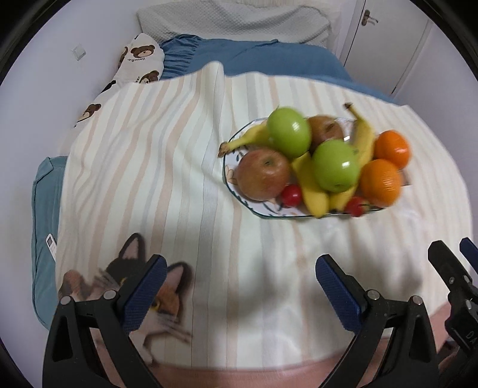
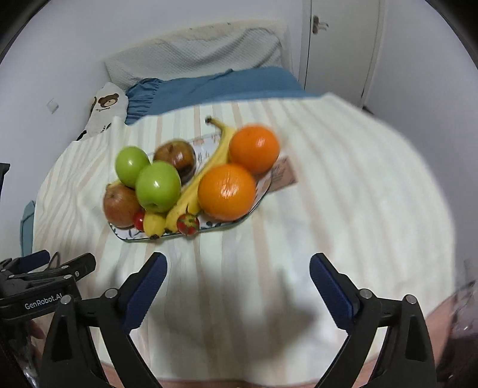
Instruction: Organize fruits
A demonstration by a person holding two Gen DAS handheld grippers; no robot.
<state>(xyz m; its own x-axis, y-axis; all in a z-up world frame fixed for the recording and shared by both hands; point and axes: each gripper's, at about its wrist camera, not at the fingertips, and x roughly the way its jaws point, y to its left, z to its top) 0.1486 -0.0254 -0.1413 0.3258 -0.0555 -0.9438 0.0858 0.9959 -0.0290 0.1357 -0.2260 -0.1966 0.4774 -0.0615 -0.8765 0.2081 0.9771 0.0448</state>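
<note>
striped cream blanket (image 1: 167,167) spread over the bed, cat print (image 1: 167,301) at its near left corner. blue sheet (image 1: 269,56) beyond it, grey-white pillow (image 1: 233,21) against the wall. bear-print pillow (image 1: 140,59) at far left. white cupboard doors (image 2: 340,44) far right.

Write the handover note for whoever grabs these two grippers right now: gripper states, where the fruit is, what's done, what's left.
Left gripper: open, empty, above the striped blanket, short of the fruit.
Right gripper: open, empty, also short of the plate.
Fruit: all piled on the plate: two green apples, a red apple, a dark brownish fruit, two oranges, bananas, two small red fruits.
Done: fruit all on the plate, mixed together; nothing gripped.
Left: sorting, probably; no other container is in view.
</note>
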